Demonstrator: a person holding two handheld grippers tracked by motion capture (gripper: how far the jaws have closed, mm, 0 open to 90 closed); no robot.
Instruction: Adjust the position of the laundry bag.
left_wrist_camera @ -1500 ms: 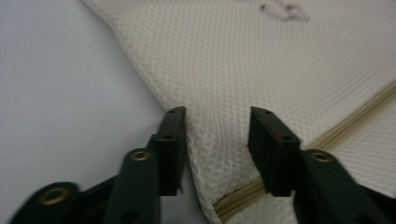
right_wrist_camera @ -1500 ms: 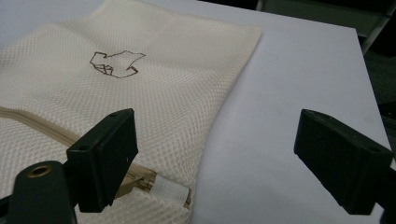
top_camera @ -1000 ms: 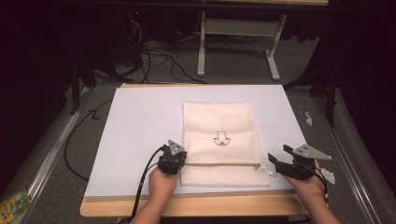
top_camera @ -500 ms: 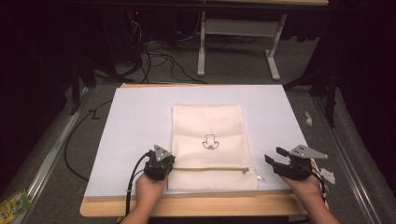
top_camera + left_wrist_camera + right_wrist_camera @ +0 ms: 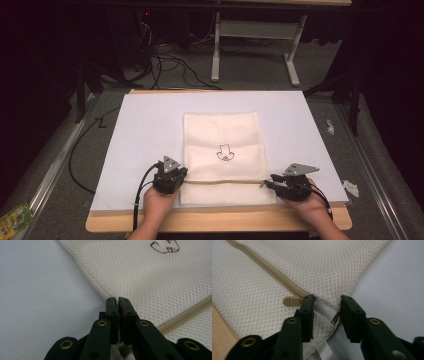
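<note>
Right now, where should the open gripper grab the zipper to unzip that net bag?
Grab the tan zipper pull, a flat tab lying on the mesh laundry bag at the zipper's end, just left of the right gripper. Come from that edge, jaws astride the tab, thin sides pinched.

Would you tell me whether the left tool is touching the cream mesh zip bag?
Touching: the left gripper view shows the left tool shut on the cream mesh zip bag's edge.

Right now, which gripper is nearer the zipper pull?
Right. The right gripper straddles the bag's corner with the zipper pull beside its jaw; the left gripper pinches the mesh bag's opposite edge.
</note>
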